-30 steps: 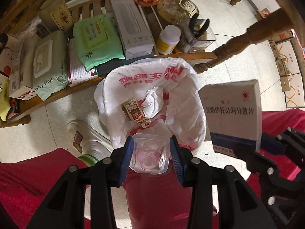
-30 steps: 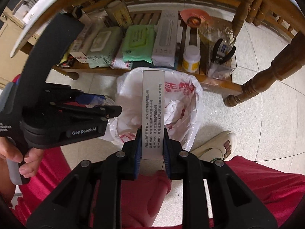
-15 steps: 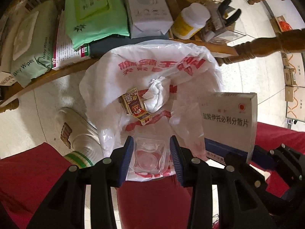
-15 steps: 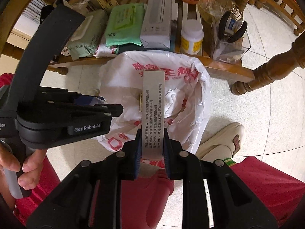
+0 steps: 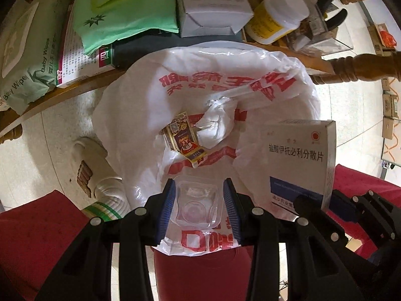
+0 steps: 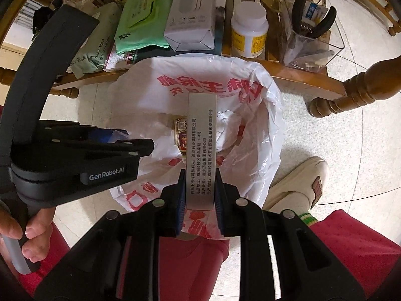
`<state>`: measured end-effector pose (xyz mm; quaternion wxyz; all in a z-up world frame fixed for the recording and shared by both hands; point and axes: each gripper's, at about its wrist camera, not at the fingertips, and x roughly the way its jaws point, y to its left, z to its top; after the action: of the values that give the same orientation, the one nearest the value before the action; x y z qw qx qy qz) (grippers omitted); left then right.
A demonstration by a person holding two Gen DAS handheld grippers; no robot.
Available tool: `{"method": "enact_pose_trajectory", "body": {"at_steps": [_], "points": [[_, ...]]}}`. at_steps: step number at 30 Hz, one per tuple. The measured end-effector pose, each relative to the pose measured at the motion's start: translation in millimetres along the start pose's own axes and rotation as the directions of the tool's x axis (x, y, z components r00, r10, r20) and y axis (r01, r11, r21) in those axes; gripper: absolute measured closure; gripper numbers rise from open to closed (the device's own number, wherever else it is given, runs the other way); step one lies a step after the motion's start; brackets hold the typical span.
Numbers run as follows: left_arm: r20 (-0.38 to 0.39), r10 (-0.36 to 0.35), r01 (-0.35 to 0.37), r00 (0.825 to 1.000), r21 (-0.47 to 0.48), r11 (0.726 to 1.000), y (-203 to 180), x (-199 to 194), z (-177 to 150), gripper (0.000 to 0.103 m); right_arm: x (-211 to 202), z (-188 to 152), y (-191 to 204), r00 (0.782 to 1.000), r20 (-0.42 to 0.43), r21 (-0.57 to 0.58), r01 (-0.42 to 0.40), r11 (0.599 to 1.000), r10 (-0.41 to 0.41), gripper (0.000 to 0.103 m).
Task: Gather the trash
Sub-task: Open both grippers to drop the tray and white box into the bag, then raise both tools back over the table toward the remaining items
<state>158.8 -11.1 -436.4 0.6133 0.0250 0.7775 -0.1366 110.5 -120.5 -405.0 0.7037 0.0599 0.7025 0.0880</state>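
Clear plastic tray (image 5: 196,205) sits clamped in the left gripper (image 5: 198,207) over the near rim of the white bag (image 5: 140,115); at 3 o'clock the right gripper (image 6: 199,195) pinches a medicine box (image 6: 201,148) above the crumpled tissue (image 5: 216,125) and small carton (image 5: 184,140) inside

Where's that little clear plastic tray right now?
In the left wrist view, the clear plastic tray sits pinched in the left gripper, above the near rim of the white trash bag, left of the medicine box.
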Motion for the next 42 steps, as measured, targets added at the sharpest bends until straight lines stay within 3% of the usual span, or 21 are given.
{"method": "enact_pose_trajectory", "body": {"at_steps": [7,8,9,10,11,12,29,32,38,42], "points": [[-0.007,0.006,-0.006,1.000,-0.001,1.000,2,1,1,0.063,5,3,4,1.000,0.000,-0.011,-0.004,1.000,0.004,0.082],[-0.010,0.009,-0.009,1.000,0.001,1.000,2,2,2,0.058,5,3,5,1.000,0.000,-0.012,-0.004,1.000,0.004,0.082],[-0.016,0.015,-0.015,1.000,0.003,1.000,1,2,2,0.043,4,3,5,1.000,0.001,-0.013,-0.005,1.000,0.005,0.078],[-0.015,0.023,-0.023,1.000,0.003,1.000,1,2,2,0.035,4,3,5,1.000,0.003,-0.011,0.001,1.000,-0.001,0.067],[-0.006,0.051,-0.051,0.999,0.006,0.999,1,2,2,0.033,4,3,5,1.000,0.008,-0.007,0.017,1.000,-0.017,0.063],[0.004,0.071,-0.071,0.997,0.017,0.997,0,0,2,0.032,4,3,4,1.000,0.012,-0.004,0.026,1.000,-0.026,0.058],[0.067,0.101,-0.102,0.993,0.022,0.994,0,-26,-13,0.027,-18,-6,11,0.998,0.058,-0.010,0.014,1.000,-0.014,0.058],[0.082,0.105,-0.106,0.991,0.014,0.994,-2,-39,-24,0.026,-35,-15,11,0.997,0.078,0.001,-0.004,1.000,0.004,0.054],[0.158,0.170,-0.180,0.973,0.049,0.982,-12,-89,-71,0.025,-102,-39,17,0.981,0.189,-0.013,-0.042,0.999,0.044,0.036],[0.231,0.121,-0.142,0.966,0.080,0.987,-22,-148,-110,0.025,-168,-51,16,0.950,0.305,-0.033,-0.063,0.997,0.070,0.022]]}}
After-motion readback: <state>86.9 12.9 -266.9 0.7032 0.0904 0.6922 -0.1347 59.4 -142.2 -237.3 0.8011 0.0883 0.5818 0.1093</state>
